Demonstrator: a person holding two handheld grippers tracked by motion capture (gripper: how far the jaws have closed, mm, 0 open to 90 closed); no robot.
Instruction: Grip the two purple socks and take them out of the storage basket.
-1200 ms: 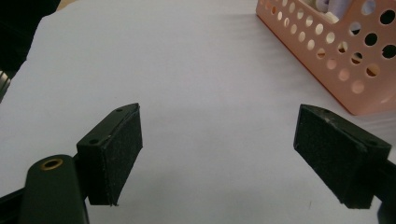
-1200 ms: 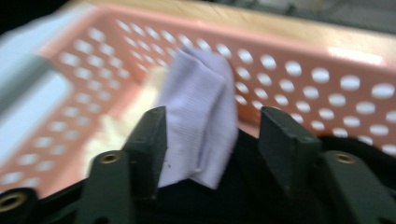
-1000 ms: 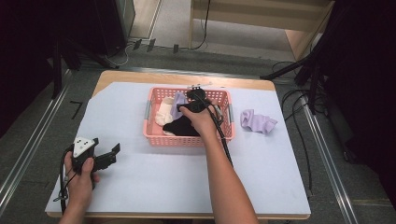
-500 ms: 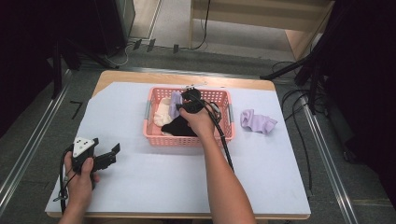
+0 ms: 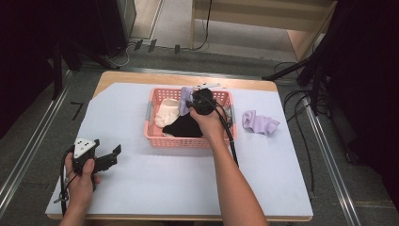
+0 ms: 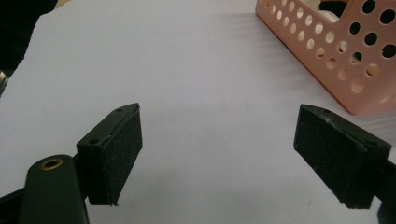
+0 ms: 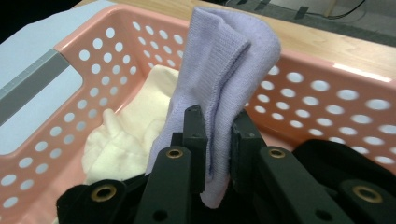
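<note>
Your right tool (image 7: 217, 140) was clamped on a lilac sock (image 7: 219, 88), holding it upright over the pink basket (image 5: 155, 136), above a cream sock (image 7: 126, 135) and a black sock (image 5: 183, 126). Your left tool (image 6: 233, 154) rested on the white surface (image 5: 141, 188), jaws wide apart, gripping nothing.

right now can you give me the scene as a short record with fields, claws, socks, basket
right claw: shut on lilac sock, held over the basket
left claw: open, holding nothing, low over white sheet
basket: pink, perforated, mid-table
in basket: cream sock, black sock
outside basket: second lilac sock, on the sheet at the right claw's side
</note>
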